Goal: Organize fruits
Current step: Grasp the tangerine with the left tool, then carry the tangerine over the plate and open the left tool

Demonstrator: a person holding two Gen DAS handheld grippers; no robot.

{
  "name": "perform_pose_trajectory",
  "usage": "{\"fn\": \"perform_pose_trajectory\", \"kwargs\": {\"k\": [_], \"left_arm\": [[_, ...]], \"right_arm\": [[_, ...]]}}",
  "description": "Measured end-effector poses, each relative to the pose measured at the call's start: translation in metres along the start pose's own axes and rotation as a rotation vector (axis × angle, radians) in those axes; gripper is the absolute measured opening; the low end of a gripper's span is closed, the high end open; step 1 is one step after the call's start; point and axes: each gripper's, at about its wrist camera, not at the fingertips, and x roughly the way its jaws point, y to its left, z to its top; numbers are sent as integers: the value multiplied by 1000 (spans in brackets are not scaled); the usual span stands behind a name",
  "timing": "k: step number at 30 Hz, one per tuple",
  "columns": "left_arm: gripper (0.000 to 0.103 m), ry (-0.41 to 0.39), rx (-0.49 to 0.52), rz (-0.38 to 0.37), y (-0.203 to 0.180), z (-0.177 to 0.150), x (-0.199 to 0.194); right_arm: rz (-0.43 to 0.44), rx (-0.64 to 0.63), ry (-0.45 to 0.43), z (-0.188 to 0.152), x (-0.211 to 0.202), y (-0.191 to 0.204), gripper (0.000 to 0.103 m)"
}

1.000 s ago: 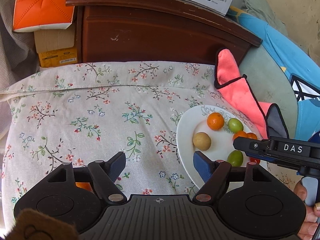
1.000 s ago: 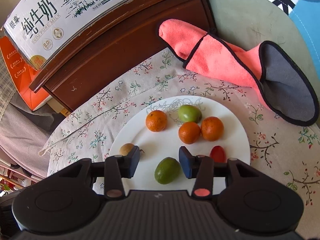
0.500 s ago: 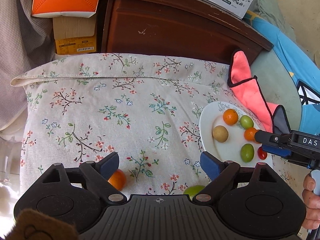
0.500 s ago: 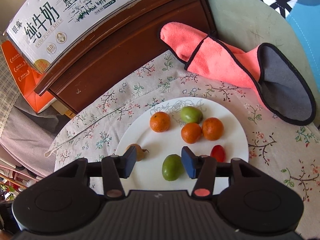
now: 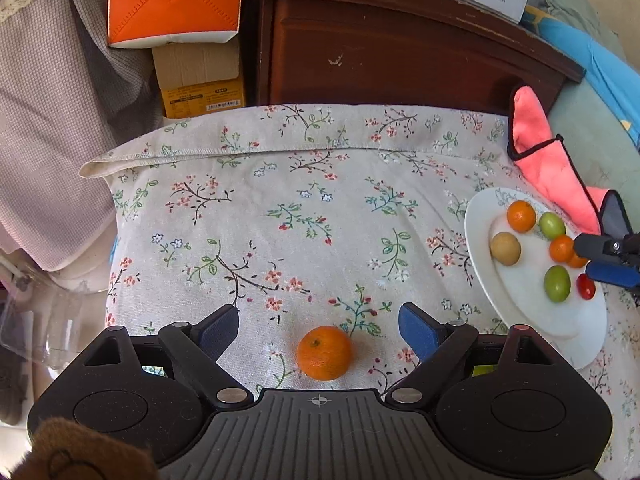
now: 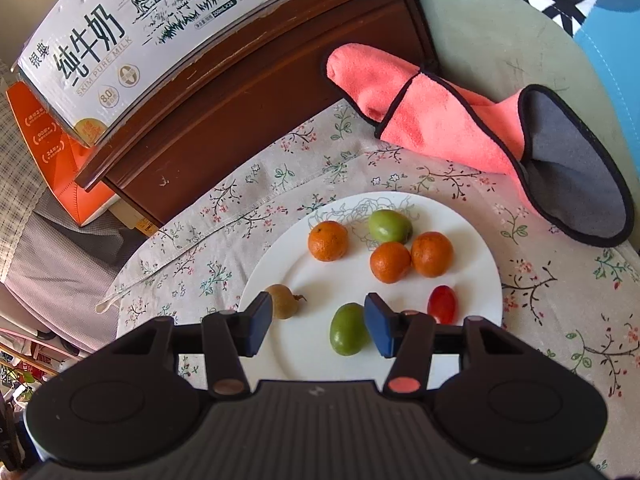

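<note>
- On the floral tablecloth (image 5: 304, 208), a lone orange (image 5: 324, 352) lies between the two fingers of the left gripper (image 5: 319, 330); its jaws have just been opening and then drew in a little, and they stand wide, clear of the fruit on both sides.
- Off to the right in the left wrist view sits the white plate (image 5: 480, 220), well apart from that orange.
- Over the plate hangs the right gripper (image 6: 316, 330), its jaws parted and pressing on nothing.
- Just beside its right finger lies a green fruit (image 6: 347, 329); a brown fruit (image 6: 283, 301) sits by the left finger.
- Farther back on the plate are three oranges (image 6: 390, 261), another green fruit (image 6: 389, 226) and, toward the right, a red tomato (image 6: 441, 303).
- Beyond the plate lies a pink cloth (image 6: 440, 124) with a grey lining.
</note>
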Motion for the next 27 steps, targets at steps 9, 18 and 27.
{"fn": "perform_pose_trajectory", "kwargs": {"k": [9,18,27], "left_arm": [[41,-9,40,42,-9,-19,2],[28,-56,-7,-21,-18,-19,-1],[28,-116,84,-188,-75,5,2]], "right_arm": [[2,1,11,0,1,0,53],[-54,18,63,-3,8,-5,53],[-105,63,68,-2,4,-14,55]]}}
